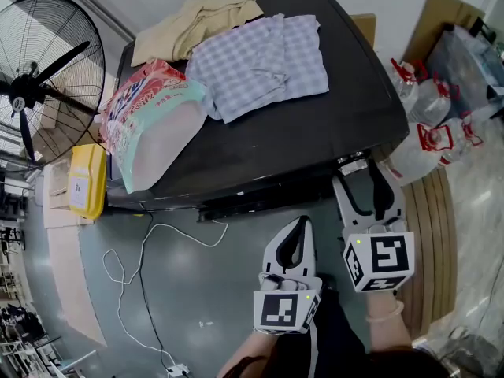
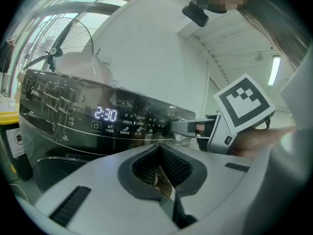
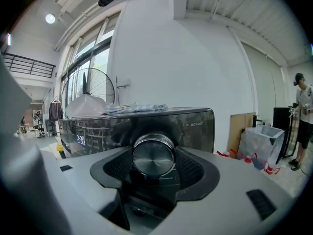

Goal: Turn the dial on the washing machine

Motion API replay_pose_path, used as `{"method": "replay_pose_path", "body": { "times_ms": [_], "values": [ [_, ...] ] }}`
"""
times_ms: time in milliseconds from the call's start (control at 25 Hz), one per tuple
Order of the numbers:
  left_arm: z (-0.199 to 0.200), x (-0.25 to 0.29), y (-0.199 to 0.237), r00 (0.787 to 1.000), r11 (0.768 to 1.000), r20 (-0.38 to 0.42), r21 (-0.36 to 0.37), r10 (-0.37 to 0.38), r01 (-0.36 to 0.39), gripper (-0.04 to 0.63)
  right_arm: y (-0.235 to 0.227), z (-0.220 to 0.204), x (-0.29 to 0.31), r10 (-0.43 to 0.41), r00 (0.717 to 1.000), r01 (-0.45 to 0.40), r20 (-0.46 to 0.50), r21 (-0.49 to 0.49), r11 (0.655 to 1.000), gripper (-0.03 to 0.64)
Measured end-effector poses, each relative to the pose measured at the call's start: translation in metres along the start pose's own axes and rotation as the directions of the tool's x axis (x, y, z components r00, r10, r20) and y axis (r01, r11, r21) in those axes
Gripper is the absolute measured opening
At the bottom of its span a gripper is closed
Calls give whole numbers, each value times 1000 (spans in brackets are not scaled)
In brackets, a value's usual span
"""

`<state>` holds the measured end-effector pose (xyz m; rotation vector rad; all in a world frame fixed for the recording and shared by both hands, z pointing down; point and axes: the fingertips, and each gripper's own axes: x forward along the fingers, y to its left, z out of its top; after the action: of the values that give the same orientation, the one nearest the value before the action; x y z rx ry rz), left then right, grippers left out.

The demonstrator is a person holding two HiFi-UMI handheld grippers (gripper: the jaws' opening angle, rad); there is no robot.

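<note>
Jaws of the right hand-held gripper (image 1: 363, 178) were clamped on either side of the round brushed-metal dial (image 3: 153, 154), which filled the gap between their dark ribbed pads. That dial sat on the front panel of the glossy black washing machine (image 1: 315, 136), near the panel's right end, at 5 o'clock of the lid in the head view. At 7 o'clock of the right one, the left hand-held gripper (image 1: 302, 225) hung just short of the machine's front, jaws together with nothing between them. In its view, lit white digits (image 2: 105, 114) reading 2:30 glowed on the panel at 9 o'clock. A white cable (image 1: 130, 270) looped over the grey floor at 8 o'clock of the head view. On the lid lay a pink-and-teal plastic bag (image 1: 150, 124) at 9 o'clock, a lilac checked shirt (image 1: 264, 61) near the centre and a beige cloth (image 1: 197, 18) at 11 o'clock. A yellow container (image 1: 87, 181) stood by the machine's left flank, with a black stand fan (image 1: 35, 85) beyond it. Clear plastic bottles with red handles (image 1: 429, 144) stood at 3 o'clock of the machine.
</note>
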<state>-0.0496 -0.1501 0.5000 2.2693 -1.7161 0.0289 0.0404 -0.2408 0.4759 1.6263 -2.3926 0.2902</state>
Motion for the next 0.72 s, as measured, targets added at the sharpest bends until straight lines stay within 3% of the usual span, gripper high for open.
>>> {"method": "replay_pose_path", "body": {
  "times_ms": [400,720],
  "values": [
    [9,-7,-1,1000,1000,16,-2,21,-21,14,1,5,-12,10,1000,-10,26,-16,1000,298],
    [13,-17,-3,999,999,30,22,42,-43,14,3,12,-28,27,998,-25,50,-33,999,255]
  ]
}}
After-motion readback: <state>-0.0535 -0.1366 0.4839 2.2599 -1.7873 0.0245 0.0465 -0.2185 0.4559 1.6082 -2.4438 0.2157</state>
